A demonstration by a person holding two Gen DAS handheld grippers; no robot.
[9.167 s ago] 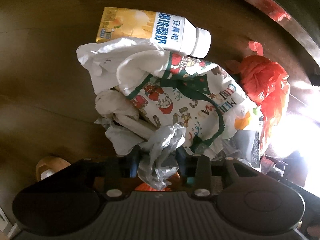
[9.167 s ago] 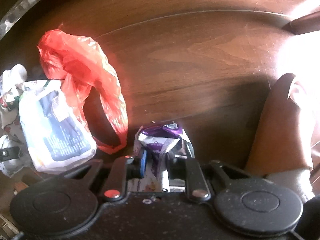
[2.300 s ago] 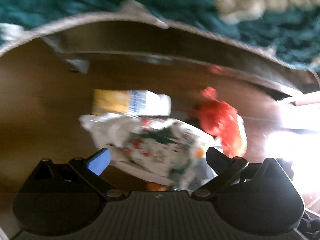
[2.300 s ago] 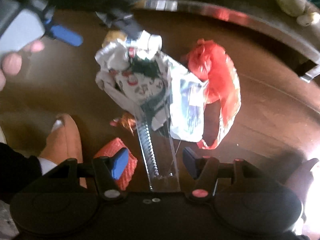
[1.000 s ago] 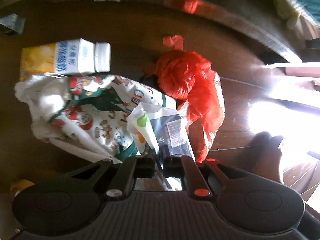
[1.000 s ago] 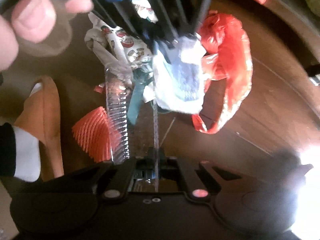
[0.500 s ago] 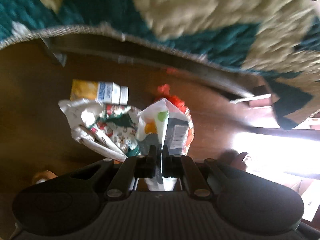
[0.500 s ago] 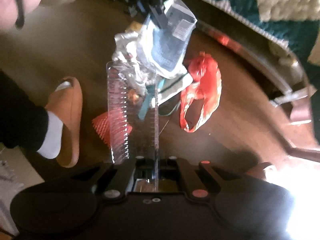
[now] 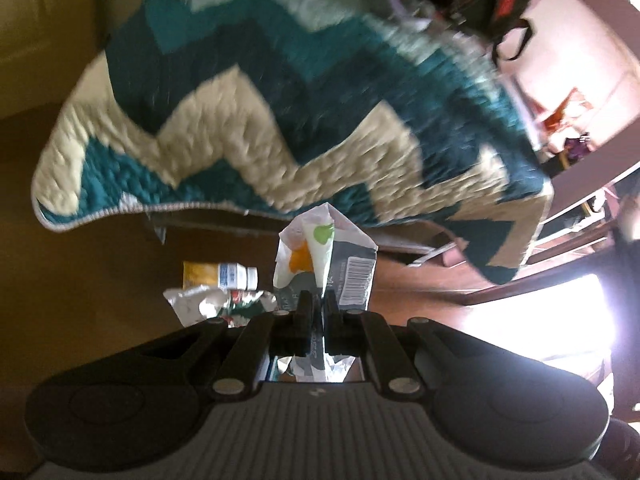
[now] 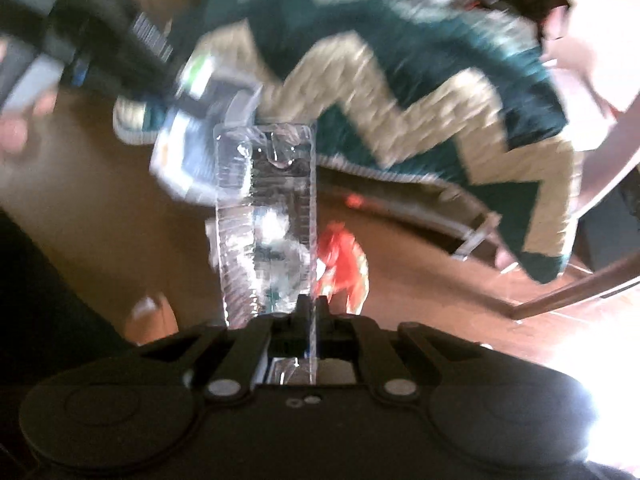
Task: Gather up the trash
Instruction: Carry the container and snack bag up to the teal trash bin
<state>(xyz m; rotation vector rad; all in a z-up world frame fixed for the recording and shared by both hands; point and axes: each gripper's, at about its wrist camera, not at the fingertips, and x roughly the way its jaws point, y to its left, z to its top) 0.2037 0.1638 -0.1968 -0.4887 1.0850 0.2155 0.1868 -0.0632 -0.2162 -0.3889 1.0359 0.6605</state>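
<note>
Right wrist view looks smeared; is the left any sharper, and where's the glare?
Right wrist: heavy motion blur, yet the clear plastic tray in the right gripper stays readable; glare at lower right. Left wrist: sharper; the barcode on the wrapper in the left gripper shows; blanket blurred, window glare blown out right.

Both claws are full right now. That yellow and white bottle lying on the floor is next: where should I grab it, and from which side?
Grip the bottle across its yellow and white body, coming straight down from above. It lies on its side on the brown floor, cap pointing right in the left wrist view, so the fingers should close across its width. Its near side lies close to the crumpled printed wrapper, so keep the near finger clear of that.
</note>
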